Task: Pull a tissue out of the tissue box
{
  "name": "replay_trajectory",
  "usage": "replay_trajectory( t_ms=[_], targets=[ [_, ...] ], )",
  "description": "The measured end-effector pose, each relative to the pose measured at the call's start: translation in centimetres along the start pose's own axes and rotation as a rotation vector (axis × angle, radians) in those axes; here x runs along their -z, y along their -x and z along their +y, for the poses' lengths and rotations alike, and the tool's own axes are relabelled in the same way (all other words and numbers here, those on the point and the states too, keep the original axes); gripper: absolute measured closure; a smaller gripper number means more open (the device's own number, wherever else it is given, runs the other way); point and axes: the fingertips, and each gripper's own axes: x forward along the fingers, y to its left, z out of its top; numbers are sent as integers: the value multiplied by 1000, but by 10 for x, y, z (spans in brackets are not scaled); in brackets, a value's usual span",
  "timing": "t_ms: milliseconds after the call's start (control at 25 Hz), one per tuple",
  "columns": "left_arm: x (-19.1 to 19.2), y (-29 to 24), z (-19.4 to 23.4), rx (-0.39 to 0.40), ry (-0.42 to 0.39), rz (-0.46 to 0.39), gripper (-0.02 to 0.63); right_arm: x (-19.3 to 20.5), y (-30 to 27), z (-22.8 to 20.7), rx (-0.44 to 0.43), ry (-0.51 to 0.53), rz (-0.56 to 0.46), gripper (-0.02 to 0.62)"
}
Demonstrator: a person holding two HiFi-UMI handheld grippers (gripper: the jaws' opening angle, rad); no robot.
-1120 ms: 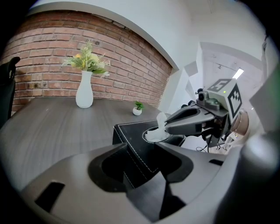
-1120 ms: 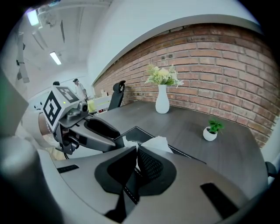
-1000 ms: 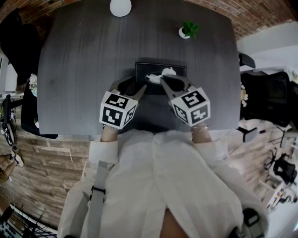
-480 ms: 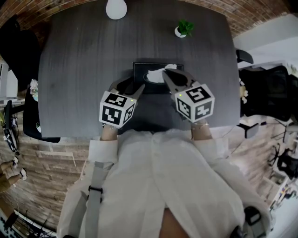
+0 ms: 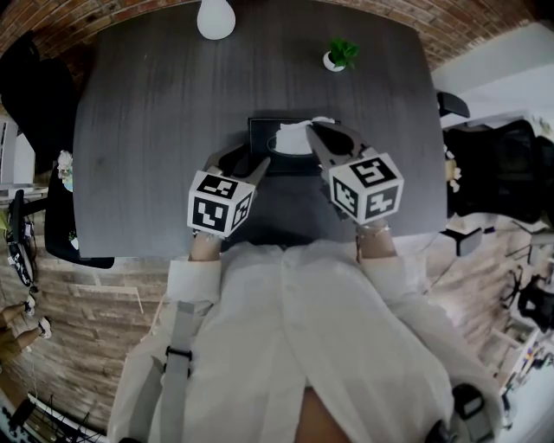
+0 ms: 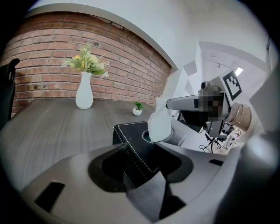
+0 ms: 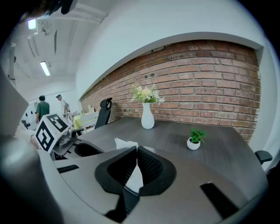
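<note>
A black tissue box [image 5: 275, 138] lies at the middle of the dark table [image 5: 156, 130]. In the left gripper view my left gripper [image 6: 142, 146] is shut on the box's near corner [image 6: 131, 140], with the stitched edge running between its jaws. A white tissue [image 6: 159, 124] rises from the box's round opening up to my right gripper [image 6: 168, 104]. In the right gripper view my right gripper [image 7: 134, 151] is shut on that tissue [image 7: 132, 177], and a corner of it sticks out past the tips. From the head view the right gripper [image 5: 313, 130] is over the box's right part.
A white vase with flowers [image 5: 215, 16] stands at the table's far edge, and a small potted plant [image 5: 342, 54] sits far right. Black chairs [image 5: 35, 78] stand left of the table and to its right. Two people [image 7: 42, 107] stand far off.
My right gripper has risen and drifted to the right with the tissue, drawing more of it up out of the box. The left gripper and the box have stayed put.
</note>
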Motion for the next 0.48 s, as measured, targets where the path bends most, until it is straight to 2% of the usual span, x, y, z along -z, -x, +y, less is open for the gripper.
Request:
replay_trajectory(
  t_ms=[480],
  targets=[
    [0, -1, 0, 0, 1, -6, 416, -11, 1, -1, 12, 2, -38, 584]
  ],
)
